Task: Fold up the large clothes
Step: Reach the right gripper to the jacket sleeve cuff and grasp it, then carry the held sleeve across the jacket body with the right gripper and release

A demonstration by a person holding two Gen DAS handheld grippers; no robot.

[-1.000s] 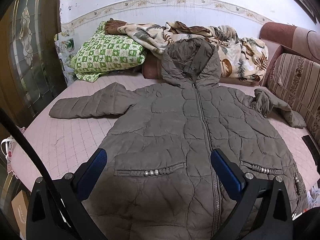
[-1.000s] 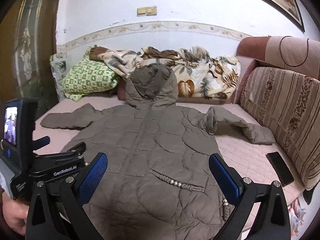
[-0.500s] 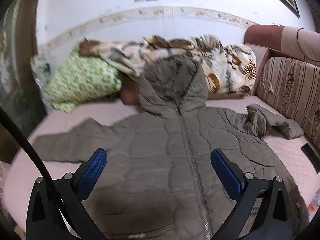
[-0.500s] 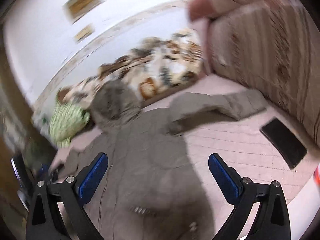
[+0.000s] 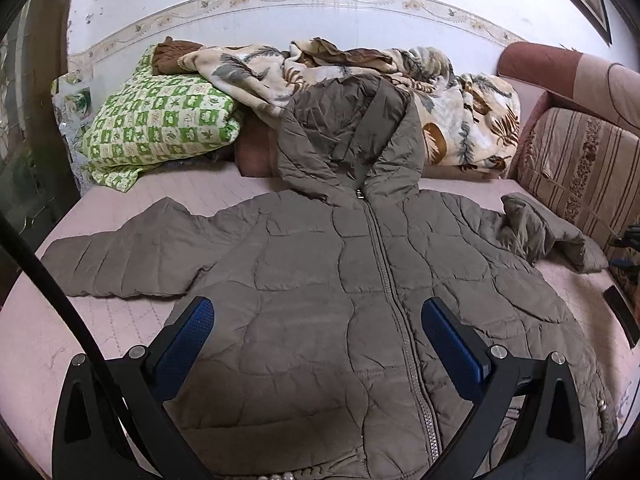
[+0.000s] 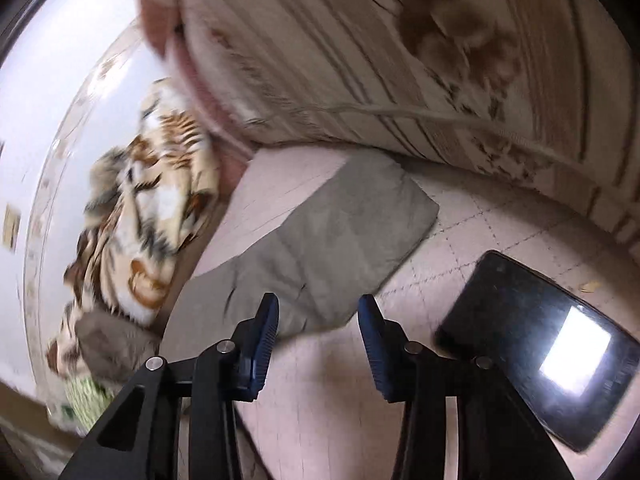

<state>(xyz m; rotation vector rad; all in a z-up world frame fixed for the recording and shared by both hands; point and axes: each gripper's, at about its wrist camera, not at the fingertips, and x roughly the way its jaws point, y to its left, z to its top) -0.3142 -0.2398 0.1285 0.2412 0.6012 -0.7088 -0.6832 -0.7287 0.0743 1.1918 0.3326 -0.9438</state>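
Observation:
A grey-brown quilted hooded coat [image 5: 340, 280] lies face up and zipped on the pink bed, its left sleeve [image 5: 120, 264] stretched out flat and its right sleeve [image 5: 548, 232] crumpled near the sofa back. My left gripper [image 5: 318, 340] hovers open above the coat's lower front, touching nothing. In the right wrist view the picture is rolled and blurred: the right sleeve's cuff end [image 6: 340, 232] lies just ahead of my right gripper [image 6: 318, 332], whose jaws are closing. The sleeve's edge sits between the blue pads, and they do not press on it.
A black phone [image 6: 552, 344] with a lit patch lies on the pink mattress [image 6: 340, 400] right of the right gripper. A striped sofa back [image 6: 400, 60] bounds that side. A green checked pillow [image 5: 160, 124] and a leaf-print blanket [image 5: 460, 120] lie behind the hood.
My right gripper has swung right and down to the right sleeve, rolled hard, and its jaws have narrowed. The left gripper has drifted across over the coat, still open.

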